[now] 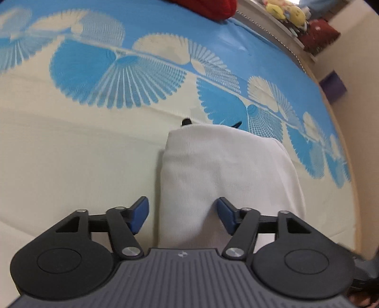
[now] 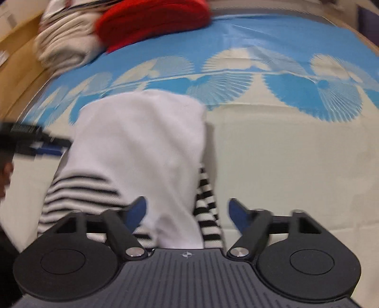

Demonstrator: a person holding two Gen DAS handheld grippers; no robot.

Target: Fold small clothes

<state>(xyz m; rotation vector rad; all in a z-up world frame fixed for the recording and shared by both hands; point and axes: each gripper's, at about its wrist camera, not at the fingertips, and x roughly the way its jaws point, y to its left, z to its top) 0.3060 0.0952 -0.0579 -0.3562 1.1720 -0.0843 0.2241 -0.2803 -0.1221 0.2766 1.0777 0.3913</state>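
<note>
A small white garment (image 1: 225, 170) lies folded on the cream and blue bedsheet (image 1: 83, 154). My left gripper (image 1: 183, 213) stands open over its near end, its blue pads (image 1: 139, 213) on either side of the cloth. In the right wrist view the same white garment (image 2: 142, 142) shows black-and-white striped sleeves (image 2: 208, 208) sticking out at its near end. My right gripper (image 2: 188, 212) is open above that end, with the white cloth and a striped sleeve between its fingers and nothing gripped. Two small dark tips (image 1: 187, 122) poke out past the garment's far edge.
A red garment (image 2: 154, 21) and a stack of pale folded clothes (image 2: 64, 47) lie at the far side of the bed. Yellow plush toys (image 1: 286, 11) sit on a shelf beyond. A purple box (image 1: 332, 85) stands off the bed's right edge.
</note>
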